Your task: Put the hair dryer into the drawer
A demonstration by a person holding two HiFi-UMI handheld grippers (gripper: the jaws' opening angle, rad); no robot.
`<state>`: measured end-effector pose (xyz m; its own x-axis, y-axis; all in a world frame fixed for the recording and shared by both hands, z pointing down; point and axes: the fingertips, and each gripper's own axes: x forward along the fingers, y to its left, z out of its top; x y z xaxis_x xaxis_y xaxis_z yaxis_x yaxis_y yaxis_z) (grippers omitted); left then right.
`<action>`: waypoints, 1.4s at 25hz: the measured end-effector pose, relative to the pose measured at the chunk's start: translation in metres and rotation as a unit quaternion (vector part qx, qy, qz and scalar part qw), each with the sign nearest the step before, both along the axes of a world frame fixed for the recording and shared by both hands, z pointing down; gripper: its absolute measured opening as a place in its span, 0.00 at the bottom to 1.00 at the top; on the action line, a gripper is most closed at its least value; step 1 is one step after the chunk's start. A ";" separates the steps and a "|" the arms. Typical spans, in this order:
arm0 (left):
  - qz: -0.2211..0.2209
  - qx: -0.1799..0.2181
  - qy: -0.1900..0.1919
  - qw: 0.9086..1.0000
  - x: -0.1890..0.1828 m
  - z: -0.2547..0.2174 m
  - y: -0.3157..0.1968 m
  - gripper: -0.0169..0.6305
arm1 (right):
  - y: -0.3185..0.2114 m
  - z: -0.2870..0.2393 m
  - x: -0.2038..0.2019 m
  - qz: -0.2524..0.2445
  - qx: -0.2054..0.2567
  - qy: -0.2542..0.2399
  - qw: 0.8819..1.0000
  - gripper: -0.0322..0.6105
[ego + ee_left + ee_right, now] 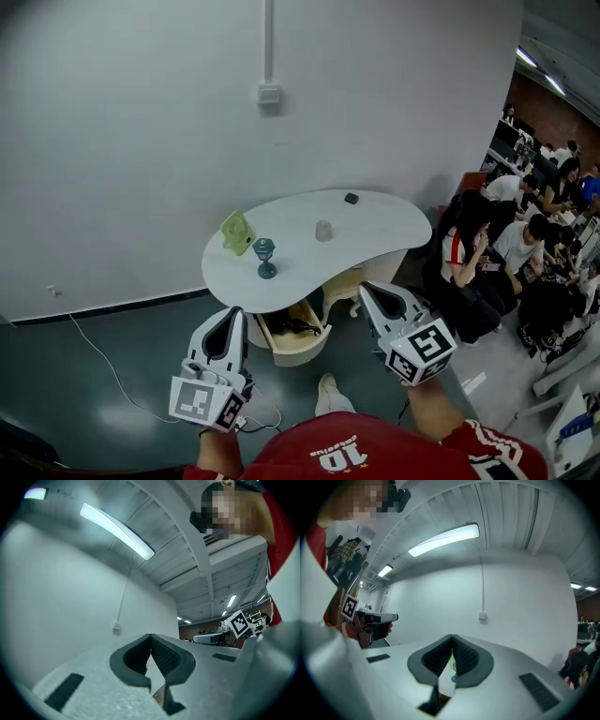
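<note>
White and kidney-shaped, the table (375, 230) stands against a pale wall (141, 141). On its top are a light green object (236, 232), a teal goblet-shaped piece (265, 257) just in front of it, a small pale cup (323, 230) near the middle and a small dark item (351, 198) toward the far edge.

Under the table's near edge a cream drawer (302, 352) is pulled open. The hair dryer (295, 326) lies inside it as a dark shape; its details are too small to make out.

Both tools are held in the air on the near side of the table, well apart from the drawer and from each other. The left tool (236, 314) (150, 636) has its jaws closed tip to tip with nothing between them. The right tool (367, 289) (452, 637) is likewise closed on nothing, its ribbed pads meeting at the tips. Each gripper view catches the other tool off to the side, marker cube showing.

Below, the person's red shirt (375, 457) and one light shoe (328, 386) are in sight. A thin white cable (112, 375) trails over the dark floor at the left. At the right a group of seated people (487, 244) fills the room's edge.
</note>
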<state>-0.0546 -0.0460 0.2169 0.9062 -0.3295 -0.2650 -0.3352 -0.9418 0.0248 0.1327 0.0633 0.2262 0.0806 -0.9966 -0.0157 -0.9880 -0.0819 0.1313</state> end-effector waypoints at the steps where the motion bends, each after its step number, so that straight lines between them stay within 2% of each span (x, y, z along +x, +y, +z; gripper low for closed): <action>1: 0.002 0.001 -0.001 1.000 0.001 0.000 0.003 0.03 | 0.002 -0.002 0.000 -0.001 0.004 -0.001 1.000 0.06; 12: 0.002 0.009 -0.003 1.000 0.000 0.003 0.017 0.03 | 0.014 -0.012 -0.008 -0.009 0.045 -0.011 0.999 0.06; 24: 0.018 0.002 -0.006 1.000 -0.001 0.007 0.025 0.03 | 0.020 -0.011 -0.009 0.001 0.046 -0.041 0.998 0.06; 35: 0.025 0.006 -0.002 1.000 0.003 0.008 0.025 0.03 | 0.018 -0.013 -0.009 0.010 0.040 -0.027 0.999 0.05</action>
